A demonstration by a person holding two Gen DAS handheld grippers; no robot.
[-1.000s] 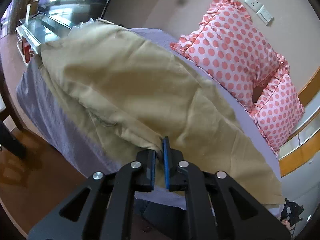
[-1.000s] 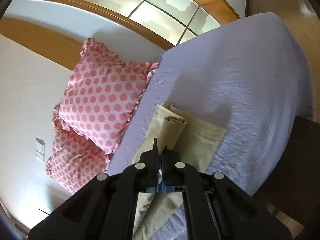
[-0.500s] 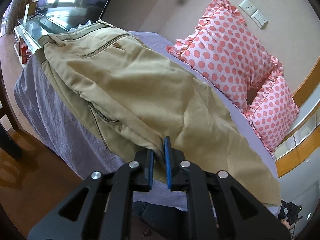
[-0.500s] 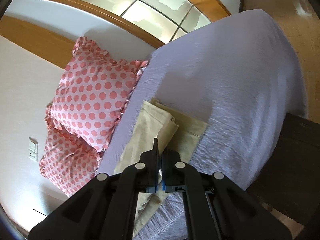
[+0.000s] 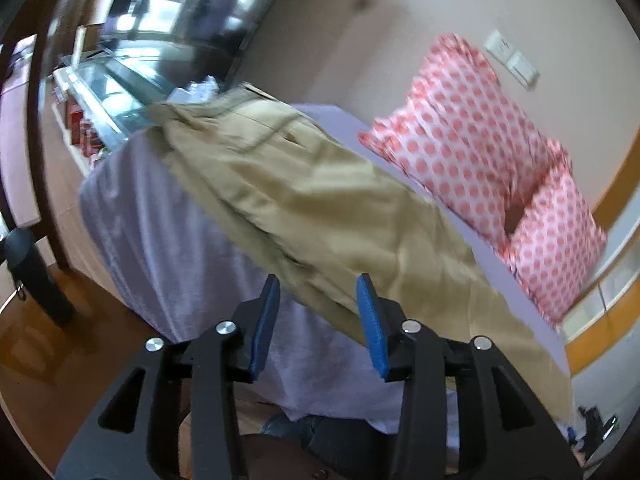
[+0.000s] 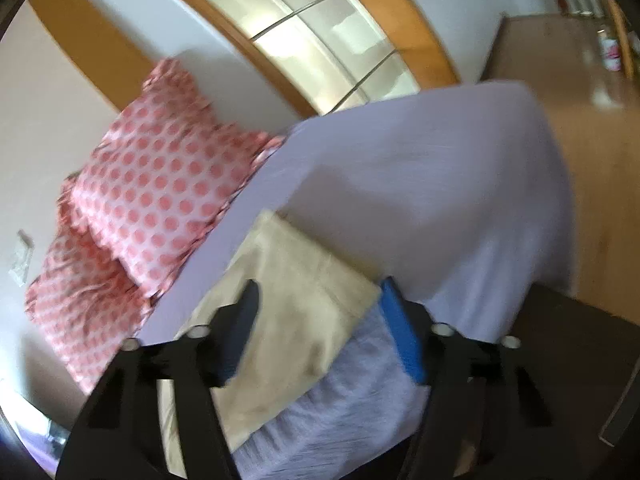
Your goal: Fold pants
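Observation:
Tan pants (image 5: 320, 208) lie lengthwise along the near side of a bed with a lilac sheet (image 5: 160, 232), waistband at the far left end. My left gripper (image 5: 318, 300) is open and empty just in front of the pants' near edge. In the right wrist view the leg ends of the pants (image 6: 296, 304) lie flat on the sheet (image 6: 440, 200). My right gripper (image 6: 320, 300) is open and empty right over the leg hems.
Two pink polka-dot pillows (image 5: 472, 136) lean against the wall at the head of the bed, also seen in the right wrist view (image 6: 160, 184). A glass cabinet (image 5: 104, 88) stands past the bed's far end. A dark wooden piece (image 6: 580, 360) sits at the bed's right corner, with wooden floor (image 6: 600, 120) beyond.
Both grippers were shut on the pants' edge and have now opened, letting the cloth go. The pants have settled flat on the bed and both grippers have pulled back slightly.

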